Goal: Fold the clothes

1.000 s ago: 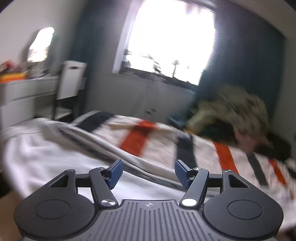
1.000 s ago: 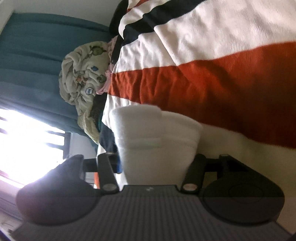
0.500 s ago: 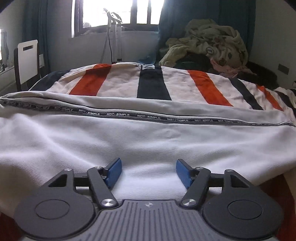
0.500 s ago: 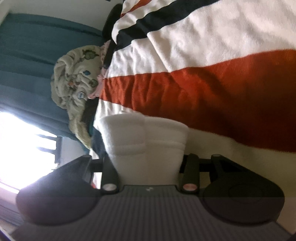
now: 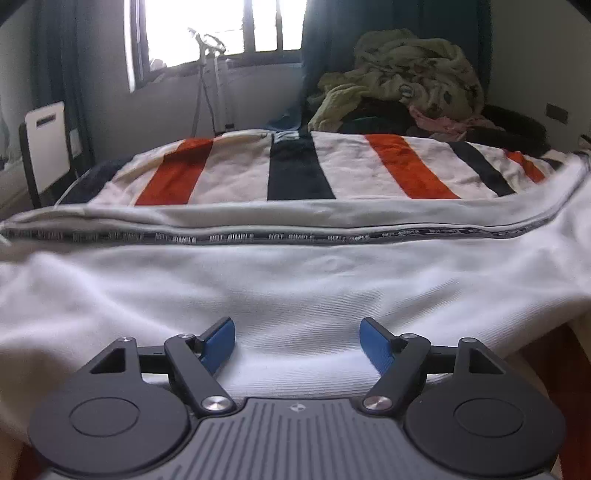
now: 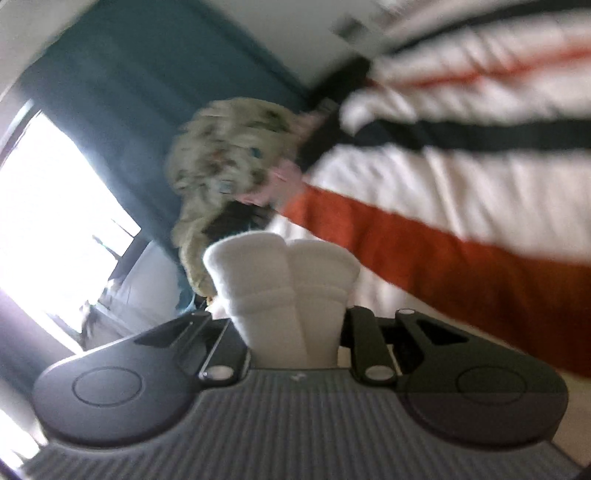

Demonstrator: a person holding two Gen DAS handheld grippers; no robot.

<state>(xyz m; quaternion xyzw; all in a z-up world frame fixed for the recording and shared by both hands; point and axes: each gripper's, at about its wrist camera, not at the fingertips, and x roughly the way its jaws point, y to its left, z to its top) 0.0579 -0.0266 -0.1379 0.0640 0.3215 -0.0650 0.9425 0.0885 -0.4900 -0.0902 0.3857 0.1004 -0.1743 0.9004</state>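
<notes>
We are in a bedroom, working over a bed (image 5: 295, 177) covered by a cream blanket with orange and black stripes, with a bright window (image 5: 221, 26) and dark teal curtains (image 6: 122, 99) behind it. At the far right corner of the bed sits a heap of crumpled pale-green printed laundry (image 5: 410, 81).

The white ribbed-knit garment with a black lettered tape along its seam (image 5: 295, 280) lies spread across the near edge of the bed, its right end lifted and trailing up toward the right side. Our left claw (image 5: 297, 341) hovers low over the near hem with its blue pads (image 5: 218, 343) wide apart, gripping nothing. Our right claw (image 6: 291, 325) is clamped on a bunched white fold of the same cloth (image 6: 284, 280), held above the striped blanket; that view is smeared by fast motion.

The risks, as we judge them:
- Only one end is held. A quick swing could drag the whole garment sideways, or off the near edge of the bed.
- The grip bites a thick bunch, so layers may slide out unevenly and skew the fold.
- If the left claw closes late or on a single layer, the hem will wrinkle.
</notes>
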